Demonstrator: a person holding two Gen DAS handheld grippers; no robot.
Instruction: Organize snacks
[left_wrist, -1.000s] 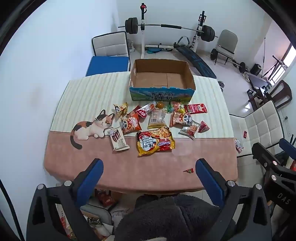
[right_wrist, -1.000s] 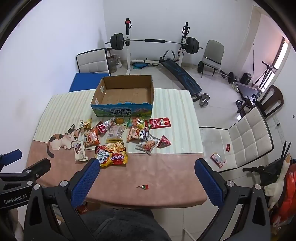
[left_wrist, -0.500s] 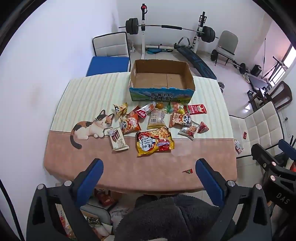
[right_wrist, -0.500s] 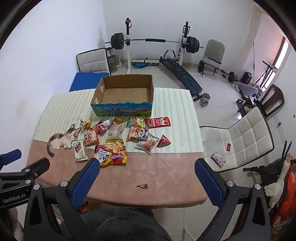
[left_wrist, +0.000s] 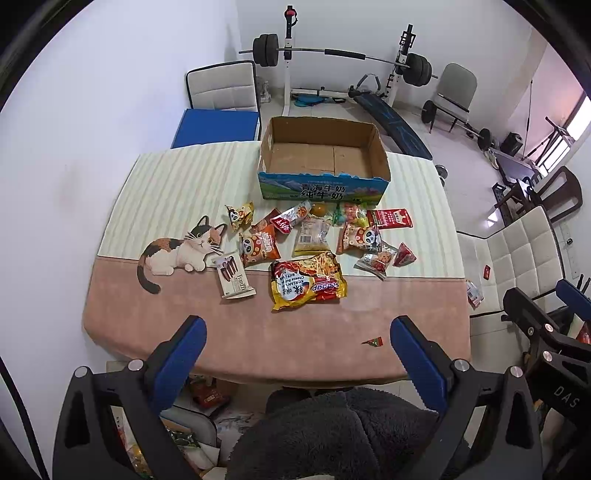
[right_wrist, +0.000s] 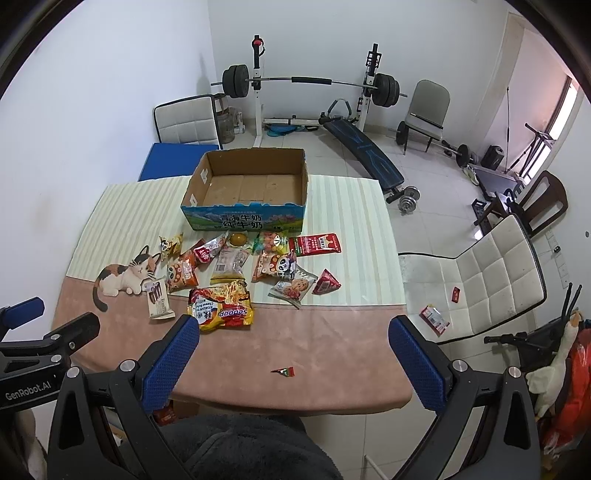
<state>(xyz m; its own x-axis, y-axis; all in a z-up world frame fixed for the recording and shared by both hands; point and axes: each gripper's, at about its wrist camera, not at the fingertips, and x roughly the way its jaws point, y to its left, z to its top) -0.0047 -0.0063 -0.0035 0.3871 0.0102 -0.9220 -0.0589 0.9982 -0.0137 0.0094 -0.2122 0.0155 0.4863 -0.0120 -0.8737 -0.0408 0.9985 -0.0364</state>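
Note:
An empty cardboard box (left_wrist: 323, 162) (right_wrist: 251, 186) stands at the far middle of the table. Several snack packets lie in front of it: a yellow noodle pack (left_wrist: 308, 286) (right_wrist: 221, 310), a white Franzzi pack (left_wrist: 232, 277), panda bags (left_wrist: 258, 249) (right_wrist: 275, 266), a red flat packet (left_wrist: 389, 218) (right_wrist: 314, 244), a red triangle snack (right_wrist: 325, 283). A small red wrapper (left_wrist: 373, 342) (right_wrist: 283, 371) lies near the front edge. My left gripper (left_wrist: 293, 350) and right gripper (right_wrist: 291, 354) are both open and empty, held above the table's near edge.
The table (left_wrist: 240, 332) has a striped cloth with a cat picture (left_wrist: 181, 251). White chairs (right_wrist: 480, 273) stand right and behind. A barbell rack (right_wrist: 310, 81) and bench fill the back of the room. Packets lie on the floor at right (right_wrist: 434, 319).
Both grippers have shifted very slightly; the scene has drifted a little upward in view. Nothing on the table has moved.

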